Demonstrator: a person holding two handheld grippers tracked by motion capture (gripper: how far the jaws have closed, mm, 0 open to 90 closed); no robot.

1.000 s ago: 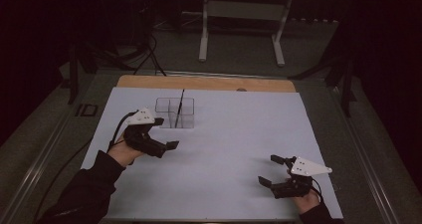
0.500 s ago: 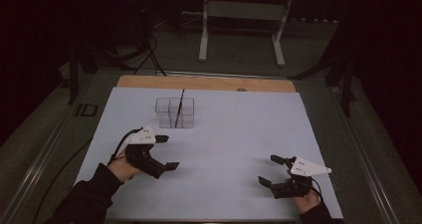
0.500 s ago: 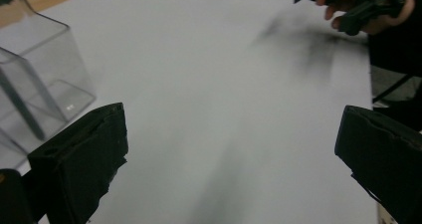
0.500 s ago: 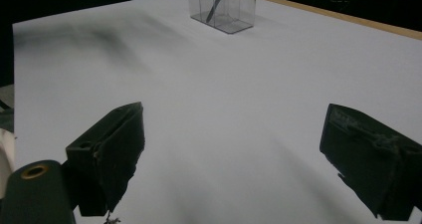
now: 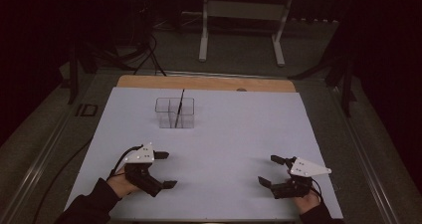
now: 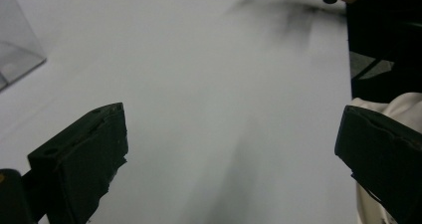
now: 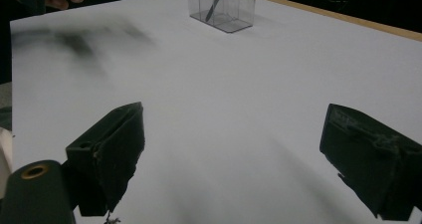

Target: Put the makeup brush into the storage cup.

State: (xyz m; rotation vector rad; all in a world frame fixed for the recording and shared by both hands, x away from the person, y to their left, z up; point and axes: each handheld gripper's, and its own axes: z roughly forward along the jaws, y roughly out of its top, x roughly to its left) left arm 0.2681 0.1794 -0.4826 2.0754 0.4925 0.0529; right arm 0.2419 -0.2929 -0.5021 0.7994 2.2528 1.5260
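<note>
A pale sheet [image 5: 224, 149] covers the wooden bench [image 5: 209, 82]; a clear divided box [image 5: 174, 113] holding a dark stick [image 5: 179, 107] stands upper centre-left.

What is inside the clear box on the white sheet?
The clear box holds one thin dark stick, leaning with its top above the rim. Inner dividers show. Nothing else shows through its walls; its floor is too dim to check.
</note>
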